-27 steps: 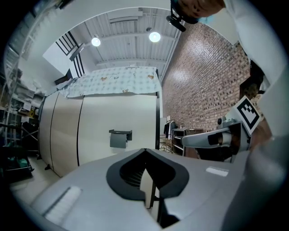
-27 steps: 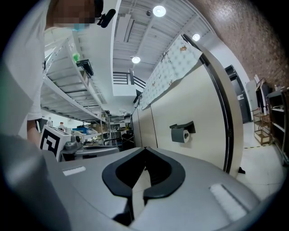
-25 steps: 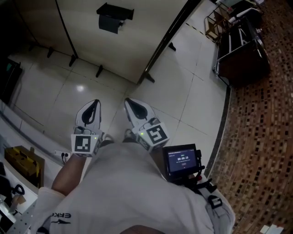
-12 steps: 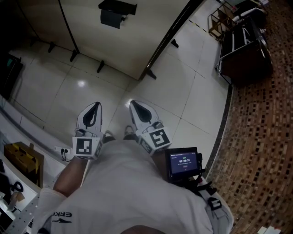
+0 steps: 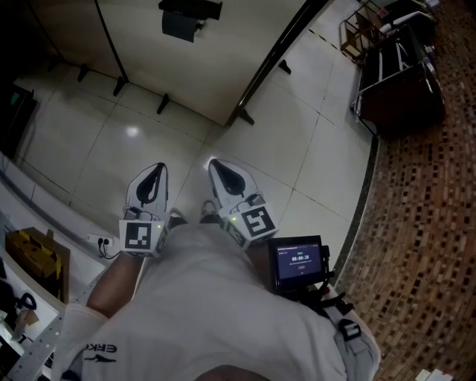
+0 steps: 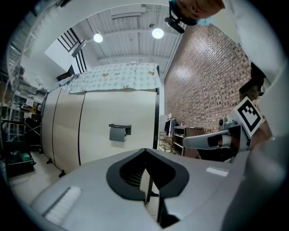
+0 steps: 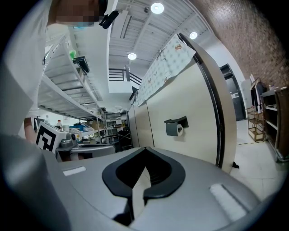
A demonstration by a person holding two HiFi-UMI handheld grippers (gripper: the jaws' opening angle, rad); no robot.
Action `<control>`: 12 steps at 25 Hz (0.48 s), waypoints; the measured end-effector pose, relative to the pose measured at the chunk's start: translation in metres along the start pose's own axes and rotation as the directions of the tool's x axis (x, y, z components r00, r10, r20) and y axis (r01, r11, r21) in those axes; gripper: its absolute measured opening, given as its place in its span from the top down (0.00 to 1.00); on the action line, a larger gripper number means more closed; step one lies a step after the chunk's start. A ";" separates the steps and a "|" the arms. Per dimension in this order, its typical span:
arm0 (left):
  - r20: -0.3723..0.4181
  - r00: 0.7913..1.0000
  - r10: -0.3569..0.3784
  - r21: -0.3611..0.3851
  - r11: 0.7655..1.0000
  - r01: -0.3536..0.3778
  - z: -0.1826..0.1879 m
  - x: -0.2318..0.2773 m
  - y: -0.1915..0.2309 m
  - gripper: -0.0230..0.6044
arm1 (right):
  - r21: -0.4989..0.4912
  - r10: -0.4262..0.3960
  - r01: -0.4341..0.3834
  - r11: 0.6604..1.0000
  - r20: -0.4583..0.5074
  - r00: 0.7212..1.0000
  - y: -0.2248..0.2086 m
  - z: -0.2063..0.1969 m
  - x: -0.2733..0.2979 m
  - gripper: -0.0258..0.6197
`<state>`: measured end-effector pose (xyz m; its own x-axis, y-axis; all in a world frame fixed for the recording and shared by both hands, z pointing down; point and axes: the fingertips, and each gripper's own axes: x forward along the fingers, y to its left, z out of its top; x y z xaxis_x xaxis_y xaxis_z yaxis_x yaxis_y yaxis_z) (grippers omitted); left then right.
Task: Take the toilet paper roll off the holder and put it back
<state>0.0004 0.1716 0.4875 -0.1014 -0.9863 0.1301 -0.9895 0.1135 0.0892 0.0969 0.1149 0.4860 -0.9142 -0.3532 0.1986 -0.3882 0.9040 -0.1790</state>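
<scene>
A dark toilet paper holder (image 5: 186, 18) hangs on the beige partition wall, far ahead of both grippers. The same holder (image 6: 118, 132) shows in the left gripper view, and in the right gripper view the holder (image 7: 175, 127) carries a white toilet paper roll (image 7: 179, 130) under its lid. My left gripper (image 5: 151, 175) is held close to the person's body, shut and empty. My right gripper (image 5: 220, 167) sits beside it, also shut with nothing between its jaws. Neither gripper is near the holder.
The beige partition (image 5: 223, 67) stands on small black feet over pale floor tiles (image 5: 290, 156). A dark metal rack (image 5: 394, 82) stands at the right on patterned brick flooring. White shelving with a yellow box (image 5: 33, 260) lies at the left. A small screen (image 5: 297, 262) hangs at the person's waist.
The head view has shifted slightly; both grippers stay side by side near the body, drifting a little up in the frame. Jaws stay shut.
</scene>
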 end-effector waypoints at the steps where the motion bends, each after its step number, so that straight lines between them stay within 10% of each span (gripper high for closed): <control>1: -0.007 1.000 0.000 0.000 1.000 0.000 0.000 0.000 -0.001 0.96 | 0.000 0.001 -0.001 1.000 0.000 1.000 0.000 0.000 0.000 0.94; 12: -0.027 1.000 -0.003 0.008 1.000 0.003 -0.007 0.003 -0.001 0.96 | -0.009 0.023 -0.023 1.000 -0.001 1.000 0.004 -0.001 0.008 0.94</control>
<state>0.0022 0.1695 0.4942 -0.0961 -0.9830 0.1563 -0.9906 0.1098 0.0818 0.0880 0.1157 0.4876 -0.9229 -0.3320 0.1950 -0.3659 0.9140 -0.1753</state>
